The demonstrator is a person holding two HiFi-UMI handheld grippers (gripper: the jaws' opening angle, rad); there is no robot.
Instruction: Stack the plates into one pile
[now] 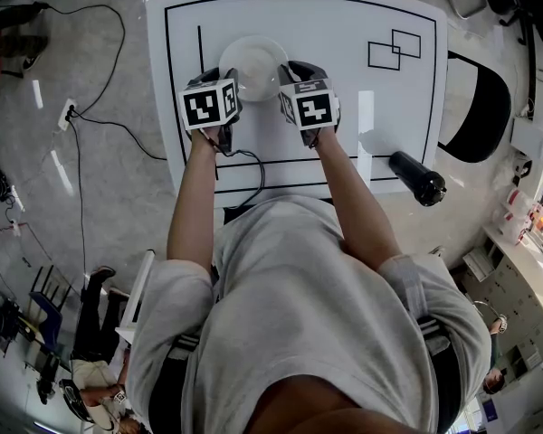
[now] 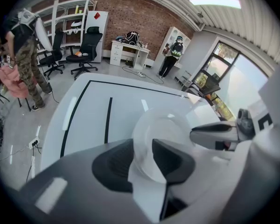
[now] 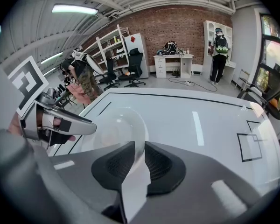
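Observation:
A white, slightly see-through plate (image 1: 253, 60) lies on the white table (image 1: 389, 116), toward its far left. My left gripper (image 1: 224, 78) stands at the plate's left rim and my right gripper (image 1: 288, 74) at its right rim. In the left gripper view the plate (image 2: 164, 127) has its rim between the jaws of the left gripper (image 2: 142, 149), with a gap at the pads. In the right gripper view the plate (image 3: 111, 125) reaches with its rim into the narrow gap of the right gripper (image 3: 136, 146). Whether this is one plate or a pile I cannot tell.
A black cylinder (image 1: 418, 177) lies at the table's near right edge. Two overlapping black rectangles (image 1: 394, 48) are drawn at the far right. A black chair (image 1: 480, 107) stands right of the table, and cables (image 1: 90, 116) run over the floor on the left.

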